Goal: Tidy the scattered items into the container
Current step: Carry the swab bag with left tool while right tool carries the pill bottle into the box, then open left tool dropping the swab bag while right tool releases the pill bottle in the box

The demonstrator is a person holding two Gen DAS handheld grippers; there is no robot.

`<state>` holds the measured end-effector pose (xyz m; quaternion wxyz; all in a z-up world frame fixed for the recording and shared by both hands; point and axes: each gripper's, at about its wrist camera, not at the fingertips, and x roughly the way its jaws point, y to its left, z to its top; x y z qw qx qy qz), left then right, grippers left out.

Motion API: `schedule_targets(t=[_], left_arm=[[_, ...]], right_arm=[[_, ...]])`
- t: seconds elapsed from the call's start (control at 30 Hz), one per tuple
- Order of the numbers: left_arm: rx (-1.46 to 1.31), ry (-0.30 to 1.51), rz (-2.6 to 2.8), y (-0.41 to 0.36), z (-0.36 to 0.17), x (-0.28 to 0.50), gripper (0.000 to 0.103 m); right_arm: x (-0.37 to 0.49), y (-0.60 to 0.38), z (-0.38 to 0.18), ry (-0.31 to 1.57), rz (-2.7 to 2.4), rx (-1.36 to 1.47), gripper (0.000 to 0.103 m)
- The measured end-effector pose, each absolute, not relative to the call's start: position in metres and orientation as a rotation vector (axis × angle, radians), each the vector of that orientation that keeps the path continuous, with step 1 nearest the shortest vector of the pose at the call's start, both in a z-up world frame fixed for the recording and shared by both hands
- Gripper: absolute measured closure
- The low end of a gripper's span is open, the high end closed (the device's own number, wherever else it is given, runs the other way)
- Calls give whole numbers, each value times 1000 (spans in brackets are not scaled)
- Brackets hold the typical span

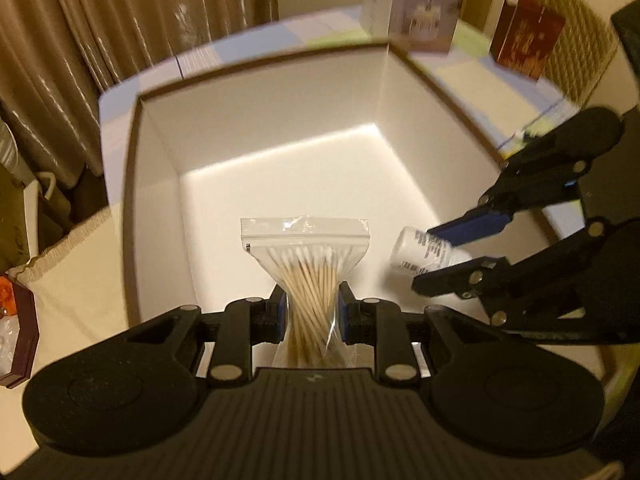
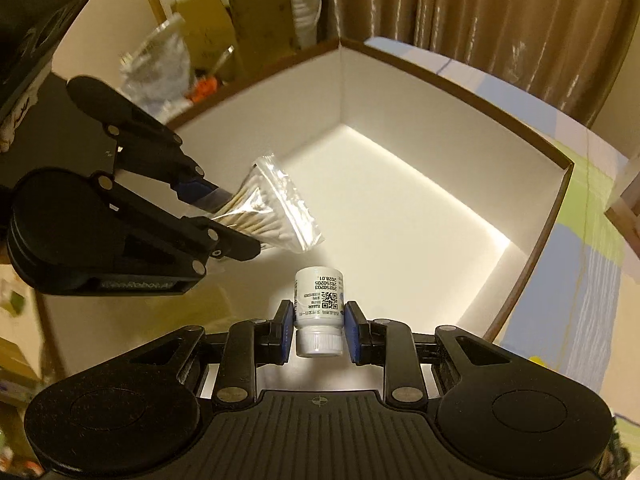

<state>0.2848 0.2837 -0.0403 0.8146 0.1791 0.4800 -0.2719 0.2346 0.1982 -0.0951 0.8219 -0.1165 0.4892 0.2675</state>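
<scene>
Looking along the left tongs, the blue-padded fingers pinch a clear, crinkled plastic bag of cotton swabs at its waist, so the wooden sticks fan out above and below the grip. The bag hangs over a square box with smooth white inner walls, a brown rim and a glossy white floor lit by a bright band. At the right, the right tongs reach over the box edge, clamped on a small white bottle with printed text. Shiny beige curtains hang behind.

From the right wrist, the right tongs hold the small cylindrical bottle between their blue pads; its ribbed white cap faces the camera and a QR code shows on the label. It hangs above the near part of the box floor. At the left, the left tongs grip the swab bag over the box.
</scene>
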Motion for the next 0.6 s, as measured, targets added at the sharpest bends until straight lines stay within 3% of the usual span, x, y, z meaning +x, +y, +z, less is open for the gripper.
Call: schedule_targets(t=[0.47, 0.53, 0.57, 0.6], left_arm=[[425, 1122, -578, 272, -75, 308, 82], [426, 1129, -574, 272, -76, 309, 74], [428, 1126, -569, 272, -76, 309, 68], [430, 1122, -562, 273, -75, 309, 56]], right_arm=[[251, 208, -120, 1044, 581, -329, 74], [250, 209, -120, 1037, 596, -332, 73], [249, 210, -120, 1032, 606, -328, 58], [248, 210, -118, 1018, 601, -328, 29]])
